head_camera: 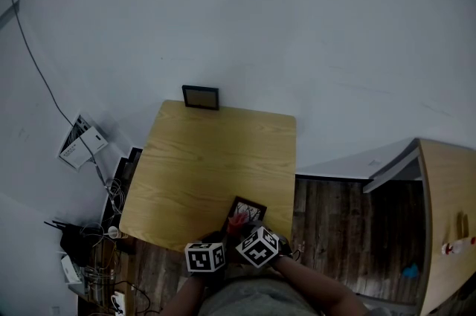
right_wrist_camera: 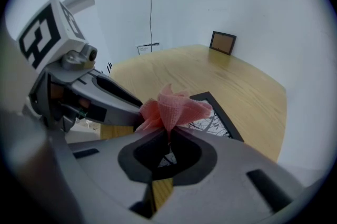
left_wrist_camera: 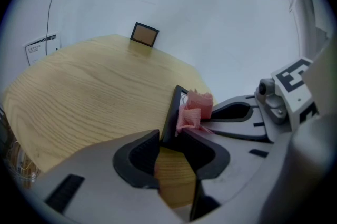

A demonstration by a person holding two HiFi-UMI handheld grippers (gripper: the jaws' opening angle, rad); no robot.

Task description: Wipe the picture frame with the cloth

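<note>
Right hand-held gripper point(right_wrist_camera: 167, 136): clenched on one pink cloth point(right_wrist_camera: 171, 107), bunched into a loose ruffle that sticks up past the jaw tips. Cloth is waffle-textured and sits just over the near corner of the picture frame point(right_wrist_camera: 213, 124). Left hand-held gripper point(left_wrist_camera: 171, 136): clamped on that same frame's dark edge, which runs between its pads, with bare wood showing in the gap behind. The two grippers sit close together, each topped by a marker cube. Counted: two grippers, one cloth, two frames, one tabletop point(head_camera: 208, 158). The worked frame has a thin black border around a white print of fine black branch-like lines. In the head view it sits at about 5 o'clock on the tabletop, close to the near edge. The second frame point(head_camera: 201, 97) has a dark border and a plain tan inside. It stands at about 11 o'clock on the far edge against the pale wall point(head_camera: 297, 24), well apart from the grippers.
</note>
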